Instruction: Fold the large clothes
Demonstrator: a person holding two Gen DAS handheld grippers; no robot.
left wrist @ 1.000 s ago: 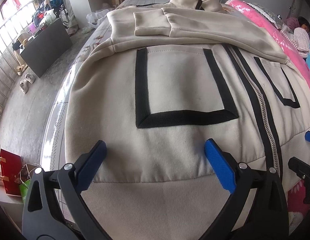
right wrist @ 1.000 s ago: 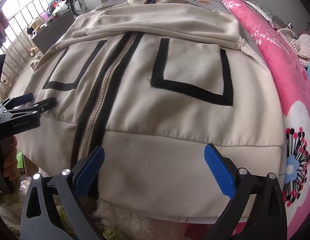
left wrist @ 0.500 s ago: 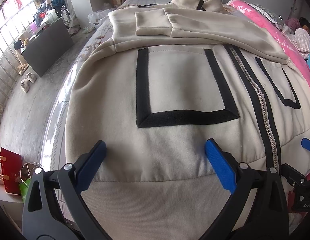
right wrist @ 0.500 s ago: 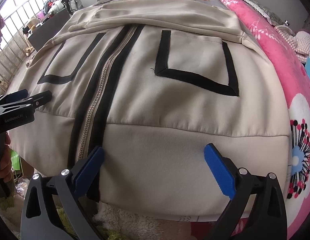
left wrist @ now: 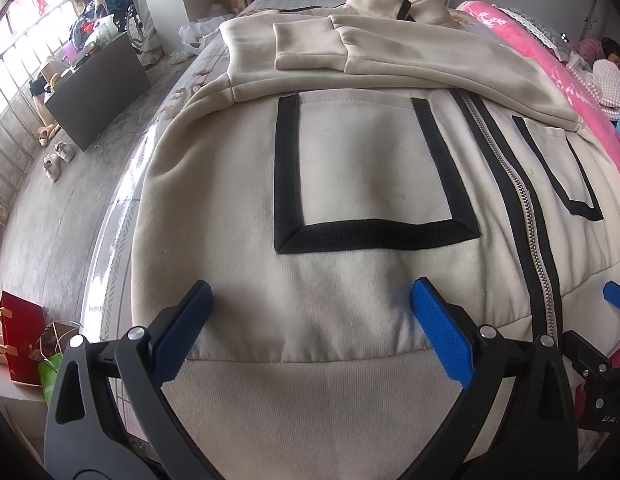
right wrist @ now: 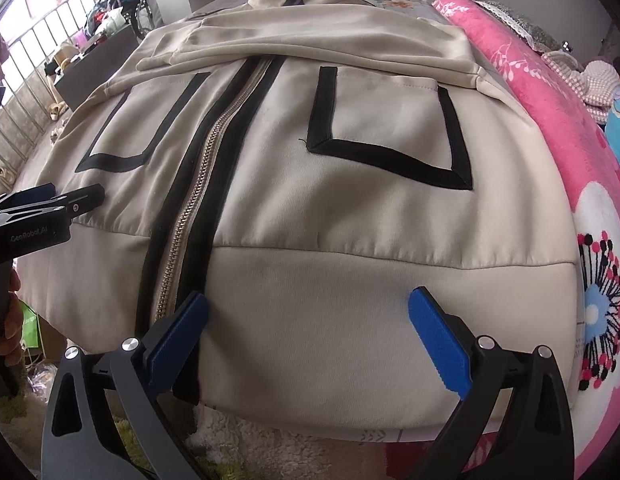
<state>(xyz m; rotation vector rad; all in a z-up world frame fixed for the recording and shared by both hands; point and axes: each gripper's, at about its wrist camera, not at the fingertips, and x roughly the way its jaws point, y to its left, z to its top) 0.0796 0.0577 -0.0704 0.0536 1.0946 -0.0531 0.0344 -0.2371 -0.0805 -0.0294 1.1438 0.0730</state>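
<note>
Left wrist view shows a beige jacket (left wrist: 362, 168) spread front-up on a bed (left wrist: 121, 208), sleeves folded across its far chest. We hold the left gripper (left wrist: 310, 308) and right gripper (right wrist: 307, 312) wide apart over the near hem (right wrist: 350, 320), gripping nothing. We judge the fleece soft, thick and floppy, not fragile; the ribbed hem either side of the zip (right wrist: 189, 208) should give the firmest hold.

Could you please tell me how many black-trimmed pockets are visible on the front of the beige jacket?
2. One pocket lies right of the zipper in the right wrist view; the other pocket lies left of it, its top hidden under the folded sleeve.
</note>
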